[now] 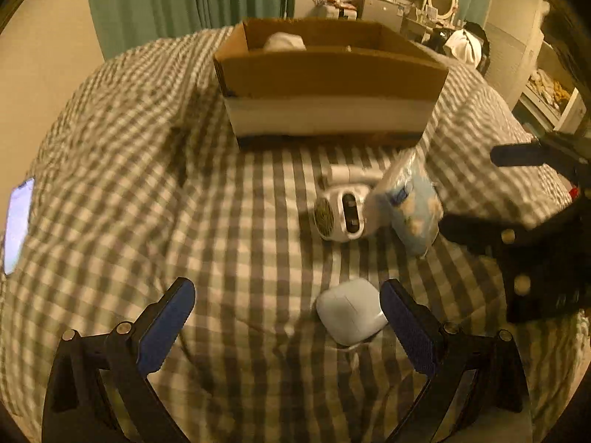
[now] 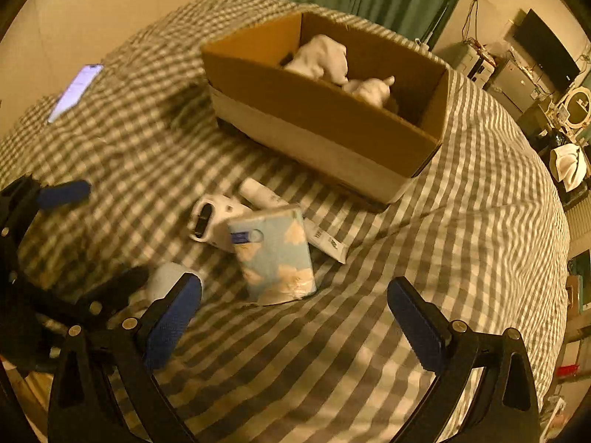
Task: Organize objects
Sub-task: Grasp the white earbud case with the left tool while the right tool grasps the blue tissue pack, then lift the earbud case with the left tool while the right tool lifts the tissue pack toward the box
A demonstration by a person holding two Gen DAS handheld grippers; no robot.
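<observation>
Far off to the left of the left gripper (image 1: 288,321), a lit phone (image 1: 16,225) lay on the checked bedspread (image 1: 147,147). That gripper's jaws stood wide apart with nothing held, a small white case (image 1: 351,312) lying between them, just beside its right finger. Ahead of it sat a white handheld device (image 1: 341,214), a white tube (image 1: 351,173) behind that, and a pale blue tissue pack (image 1: 412,203) printed with clouds, its small dark label too blurred to read. Beyond these stood the open cardboard box (image 1: 328,74) with white items inside. The right gripper (image 2: 295,317) was likewise spread open and empty, the tissue pack just ahead of it; the writing on the tube was illegible.
</observation>
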